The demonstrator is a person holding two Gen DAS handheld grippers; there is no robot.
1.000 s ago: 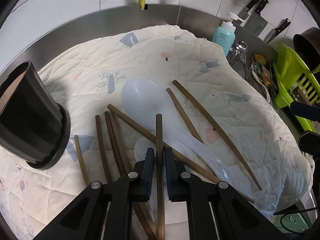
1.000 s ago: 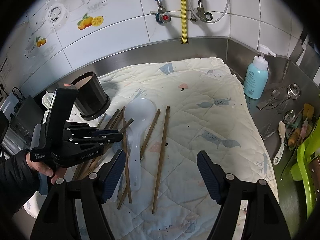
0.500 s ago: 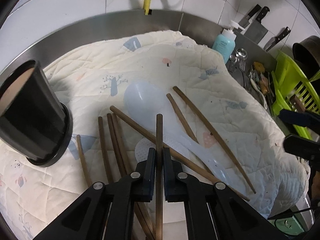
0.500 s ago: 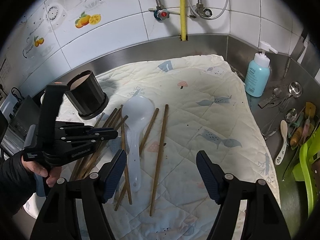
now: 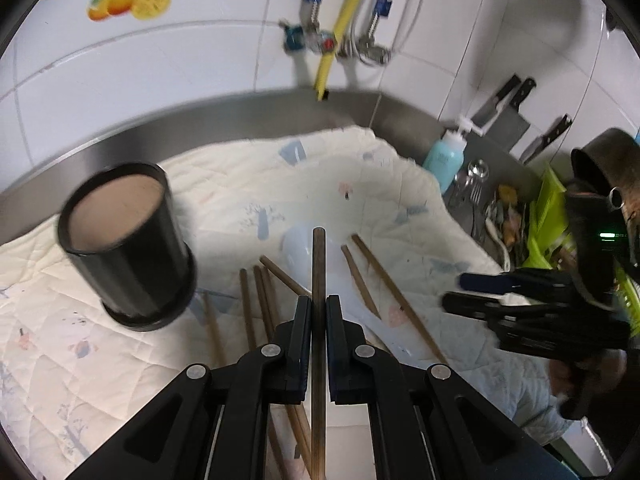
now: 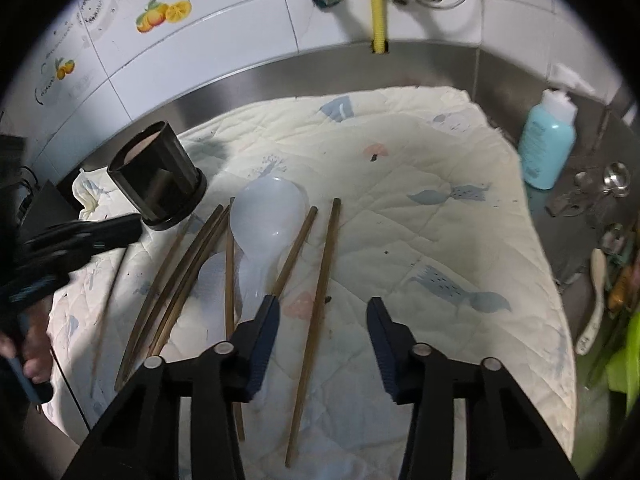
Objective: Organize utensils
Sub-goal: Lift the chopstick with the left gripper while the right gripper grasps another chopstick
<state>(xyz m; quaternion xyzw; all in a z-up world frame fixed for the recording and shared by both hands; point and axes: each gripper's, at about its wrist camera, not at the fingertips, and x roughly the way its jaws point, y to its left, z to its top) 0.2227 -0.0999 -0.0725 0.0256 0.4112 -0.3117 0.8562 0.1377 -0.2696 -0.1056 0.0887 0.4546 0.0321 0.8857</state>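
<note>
My left gripper (image 5: 319, 312) is shut on a brown chopstick (image 5: 319, 264) and holds it lifted above the quilted cloth (image 5: 360, 184), pointing forward. A black utensil cup (image 5: 124, 244) stands to its left and also shows in the right wrist view (image 6: 156, 178). Several more chopsticks (image 6: 320, 280) and a white plastic rice spoon (image 6: 266, 216) lie on the cloth (image 6: 420, 240). My right gripper (image 6: 322, 312) is open and empty, low over the long chopstick; it shows at the right of the left wrist view (image 5: 472, 292). The left gripper (image 6: 100, 232) appears blurred at the left edge.
A blue soap bottle (image 6: 548, 152) stands at the back right. Spoons and other cutlery (image 6: 604, 240) lie on the steel counter to the right, beside a green rack (image 5: 556, 220). Knives (image 5: 508, 108) hang on the tiled wall. Pipes (image 6: 376, 4) run down the back.
My left gripper has lifted the chopstick off the cloth and tilted up, so the cup now sits nearer and upright. My right gripper has moved lower and closer over the chopsticks.
</note>
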